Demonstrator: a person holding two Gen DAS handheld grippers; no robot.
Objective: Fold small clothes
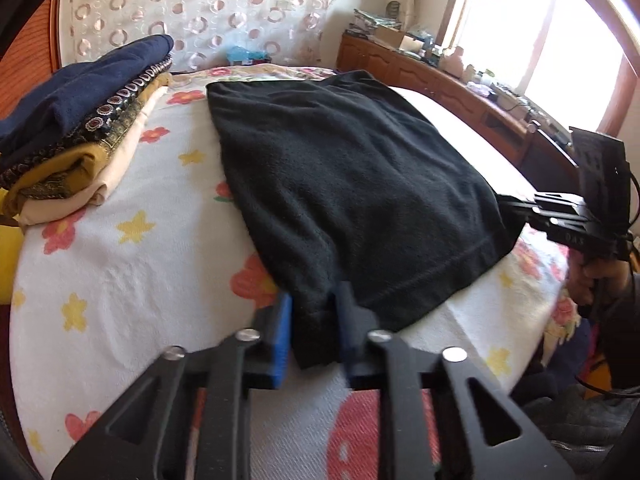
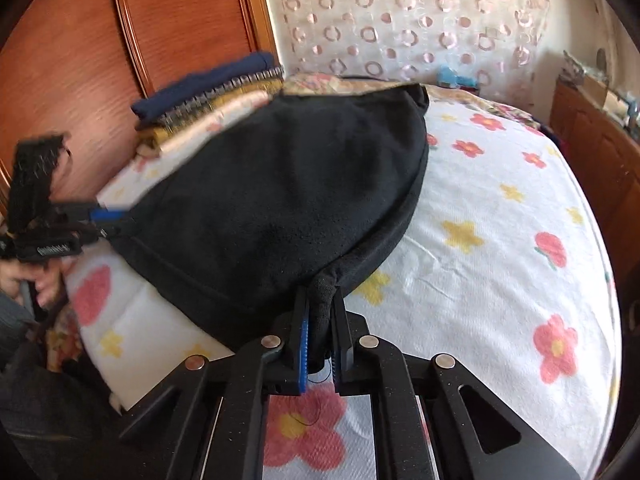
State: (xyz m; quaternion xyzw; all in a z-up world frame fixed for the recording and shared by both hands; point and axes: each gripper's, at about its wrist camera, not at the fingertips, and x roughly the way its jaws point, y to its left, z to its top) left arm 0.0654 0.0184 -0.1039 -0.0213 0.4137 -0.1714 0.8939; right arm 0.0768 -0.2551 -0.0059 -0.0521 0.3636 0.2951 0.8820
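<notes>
A black fleece garment (image 1: 344,184) lies spread on the flowered bed sheet (image 1: 132,272). My left gripper (image 1: 314,300) is shut on its near-left corner, and the cloth bunches between the blue pads. My right gripper (image 2: 322,288) is shut on the near-right corner, the fabric pinched tight between its fingers. In the right wrist view the garment (image 2: 280,184) rises slightly off the sheet toward both grips, and the left gripper (image 2: 120,216) holds the far corner. The right gripper (image 1: 508,202) shows at the garment's right edge in the left wrist view.
A stack of folded clothes (image 1: 80,128), navy on top, sits at the bed's far left (image 2: 208,96). Wooden panels (image 2: 120,40) stand behind it. A wooden cabinet (image 1: 440,80) with clutter runs under the window. A person's hands hold both gripper handles.
</notes>
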